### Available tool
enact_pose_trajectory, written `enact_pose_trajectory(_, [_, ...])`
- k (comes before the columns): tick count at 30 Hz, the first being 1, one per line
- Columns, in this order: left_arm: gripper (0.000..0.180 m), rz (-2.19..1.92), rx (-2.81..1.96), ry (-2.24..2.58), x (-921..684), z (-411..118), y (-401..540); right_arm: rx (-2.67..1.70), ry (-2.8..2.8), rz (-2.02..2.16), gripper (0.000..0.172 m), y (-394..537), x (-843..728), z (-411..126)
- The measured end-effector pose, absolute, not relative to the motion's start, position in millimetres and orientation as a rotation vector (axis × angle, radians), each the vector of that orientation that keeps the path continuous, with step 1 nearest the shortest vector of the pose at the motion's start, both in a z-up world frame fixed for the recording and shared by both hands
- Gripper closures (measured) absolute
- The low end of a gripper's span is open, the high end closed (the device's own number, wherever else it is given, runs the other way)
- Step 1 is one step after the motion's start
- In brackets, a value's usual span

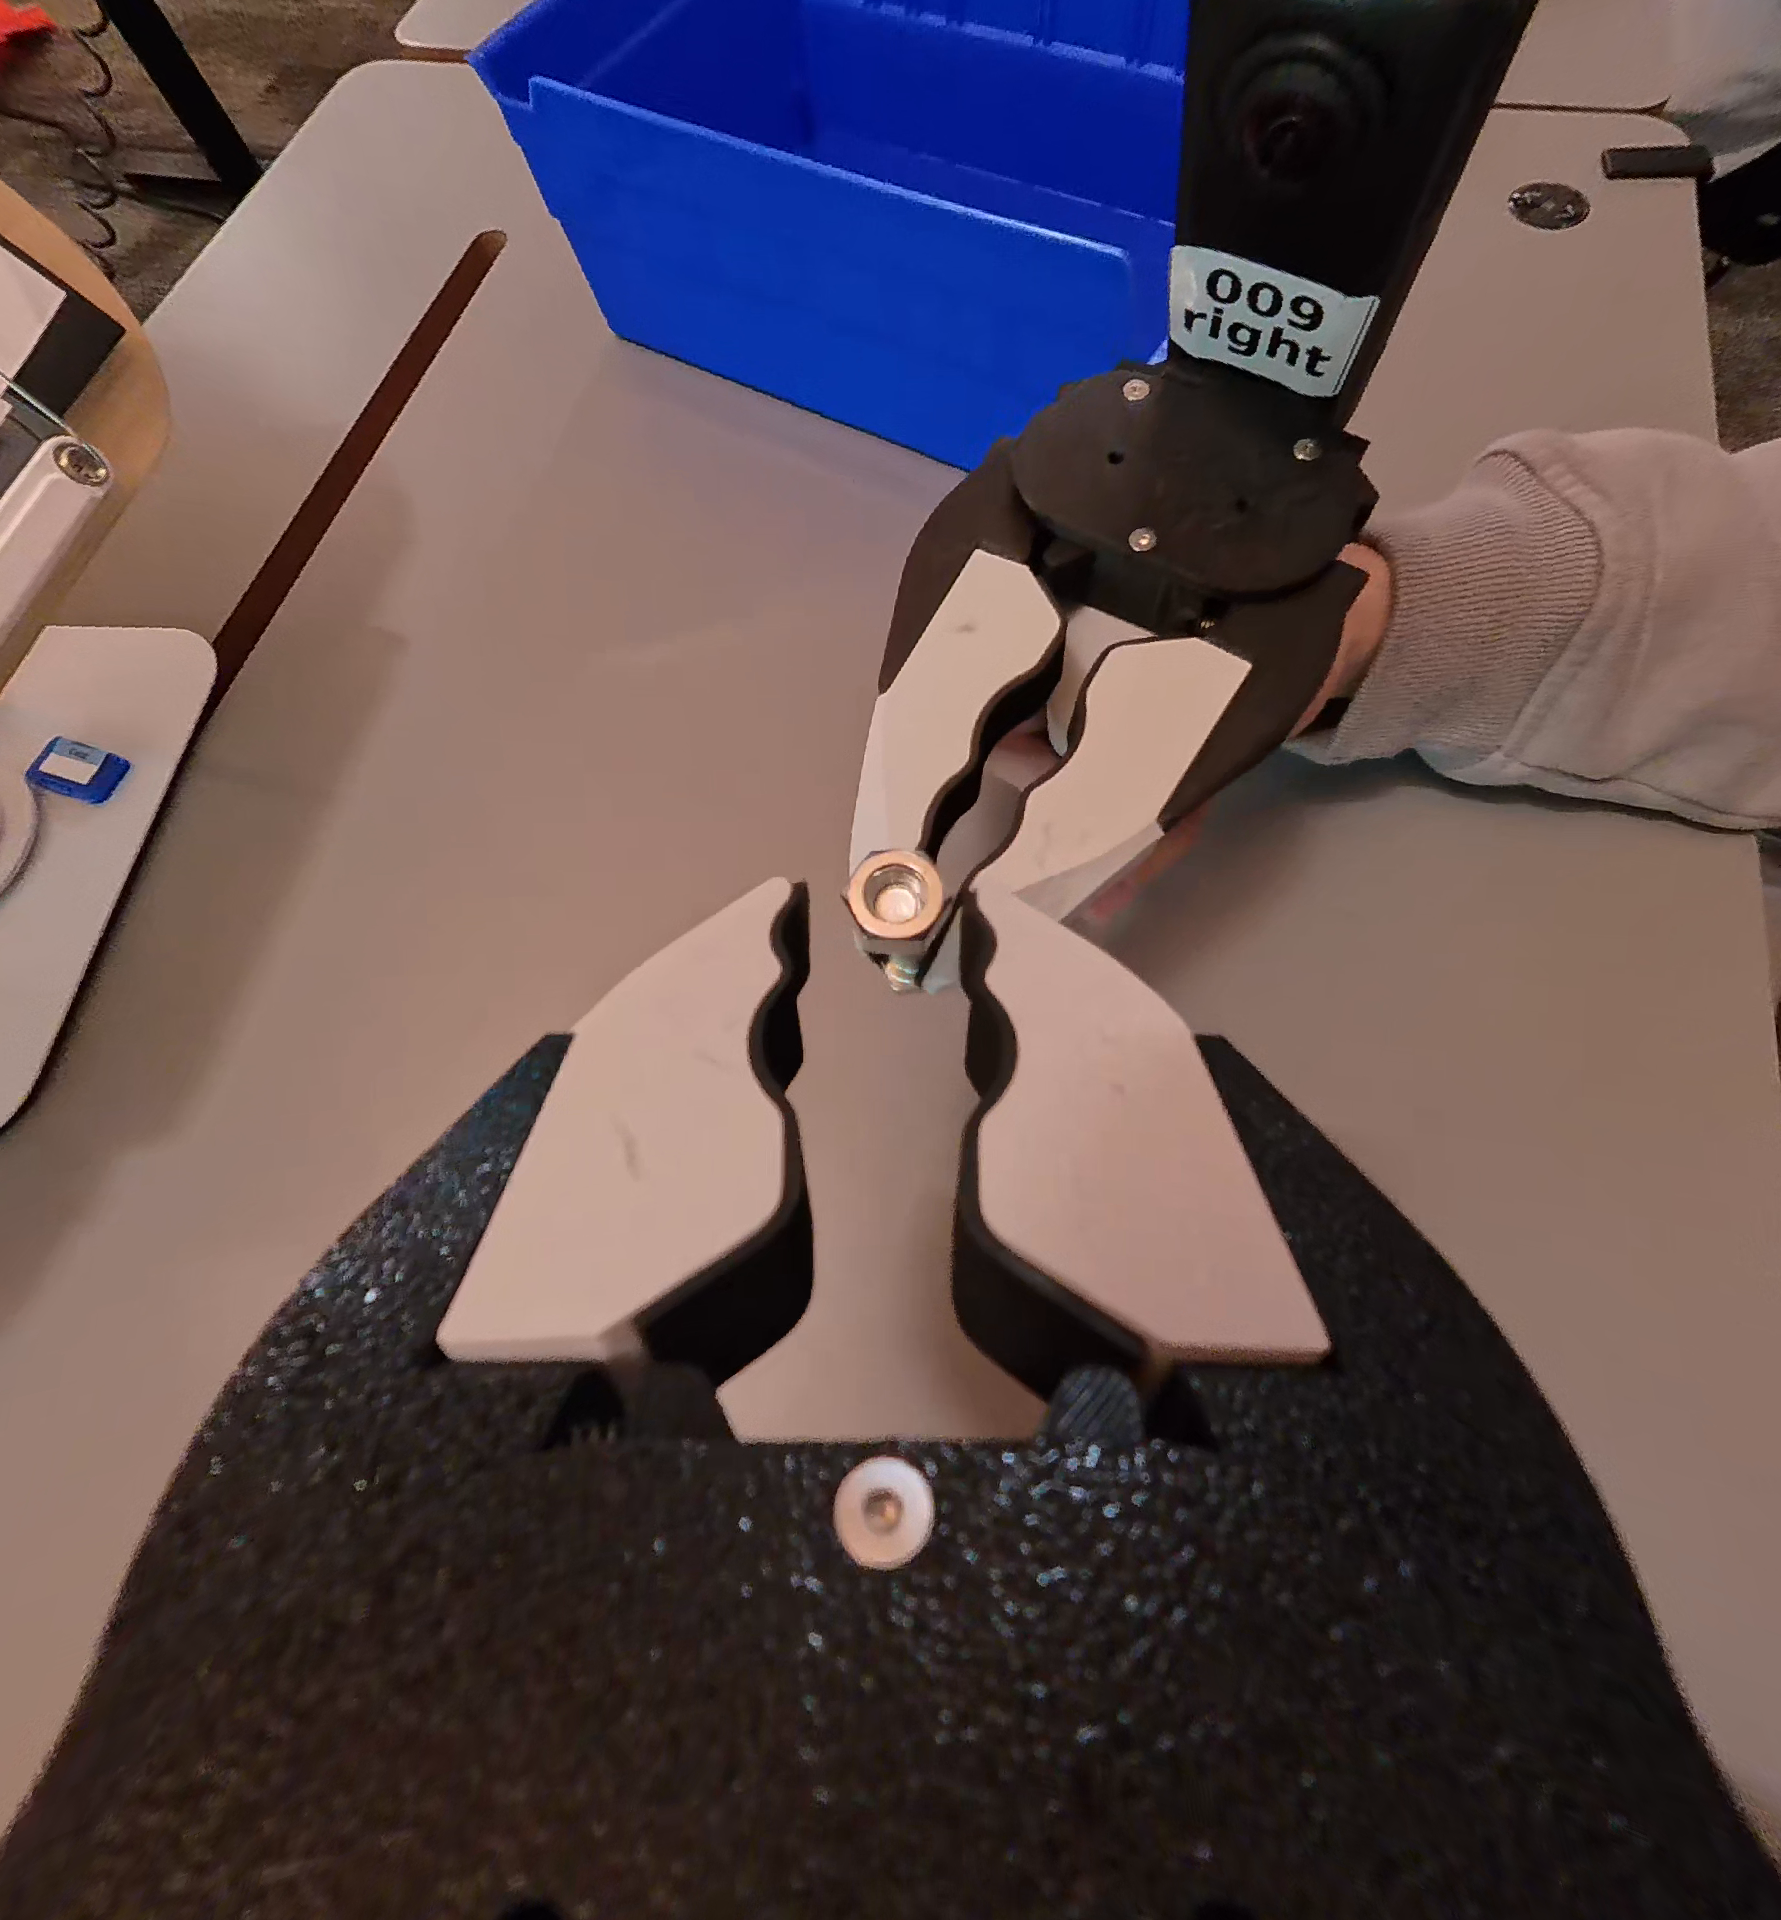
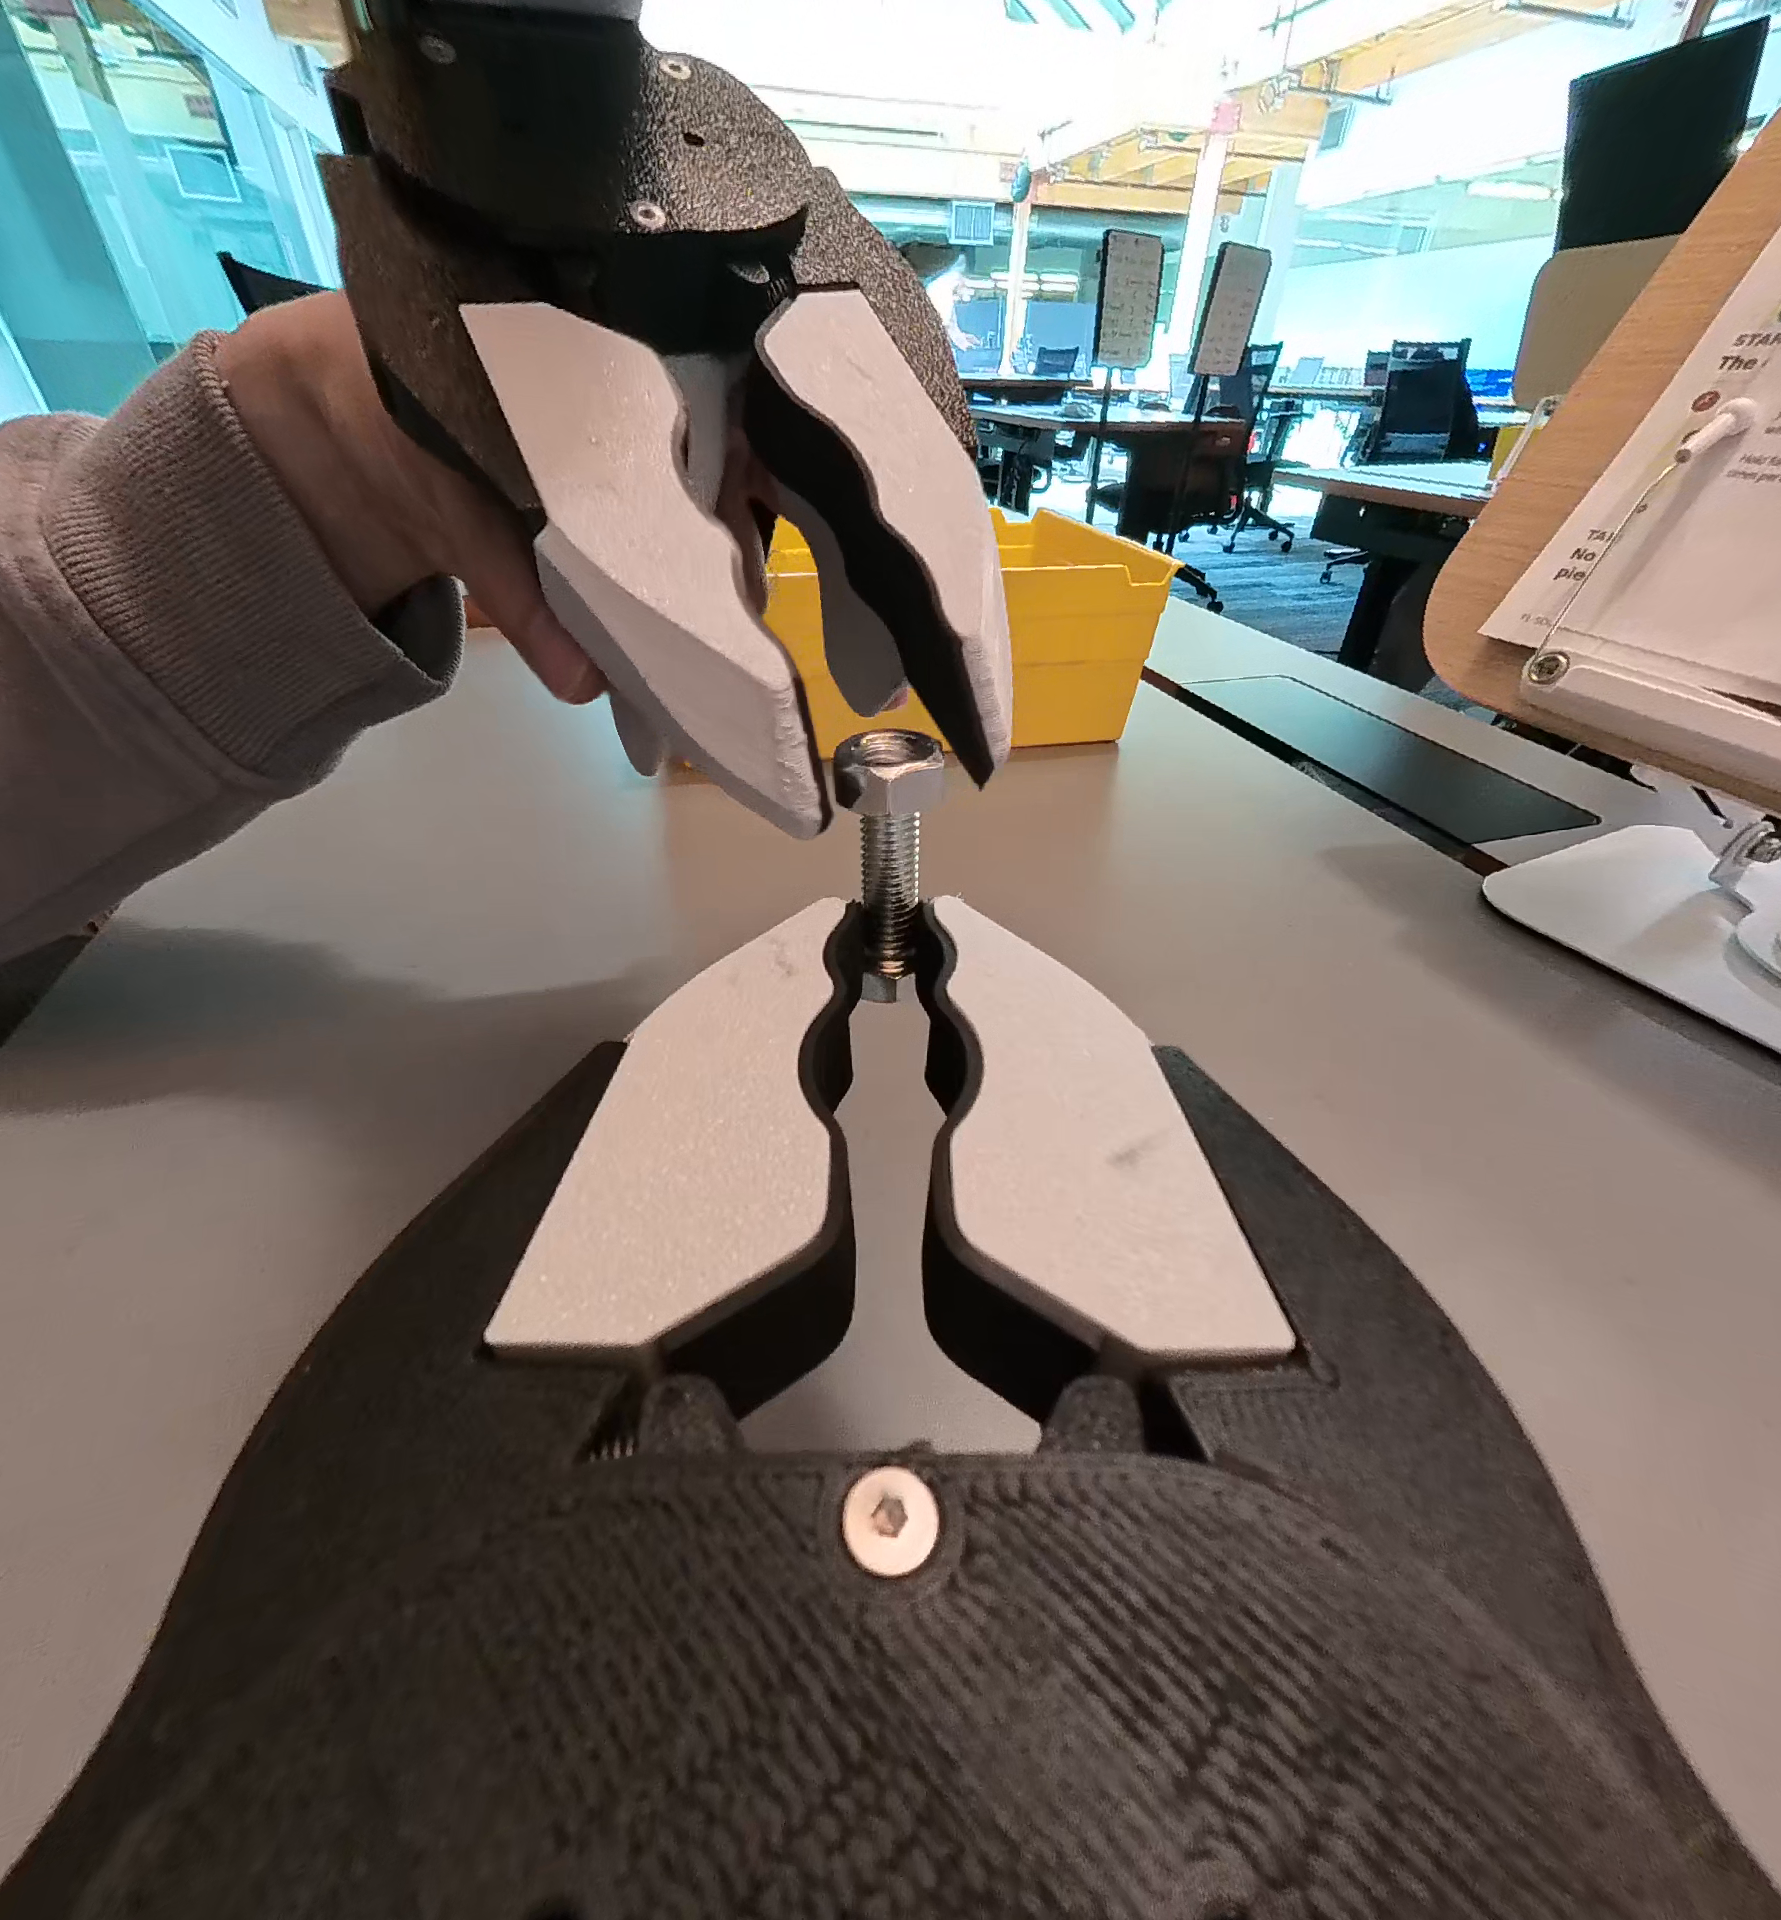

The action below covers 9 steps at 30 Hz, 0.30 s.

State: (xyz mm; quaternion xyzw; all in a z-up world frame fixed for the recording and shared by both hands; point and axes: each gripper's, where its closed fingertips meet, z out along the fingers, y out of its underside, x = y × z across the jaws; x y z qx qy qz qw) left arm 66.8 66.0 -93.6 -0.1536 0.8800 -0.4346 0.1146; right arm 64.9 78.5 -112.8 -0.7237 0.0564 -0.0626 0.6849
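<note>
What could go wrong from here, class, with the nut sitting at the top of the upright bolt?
1. The left gripper stands open around the nut, which seems barely threaded on; it might tip or drop off.
2. The right gripper clamps only the low part of the bolt; a sideways knock from the left fingers could tilt it.
3. A fallen nut could roll across the table.

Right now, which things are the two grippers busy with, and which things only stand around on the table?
In use:
- bolt, upright, clamped in the right gripper
- nut on the bolt's top, between the open fingers of the left gripper

Standing around:
- blue bin
- yellow bin
- sign stand
- table
</note>
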Motion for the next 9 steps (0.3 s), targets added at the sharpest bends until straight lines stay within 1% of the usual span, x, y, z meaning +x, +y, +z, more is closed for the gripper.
enact_pose_trajectory(9, [0.152,-1.381,-0.448,2.456,67,-81,68,-1.608,0.140,-0.138,0.163,77,67,-110])
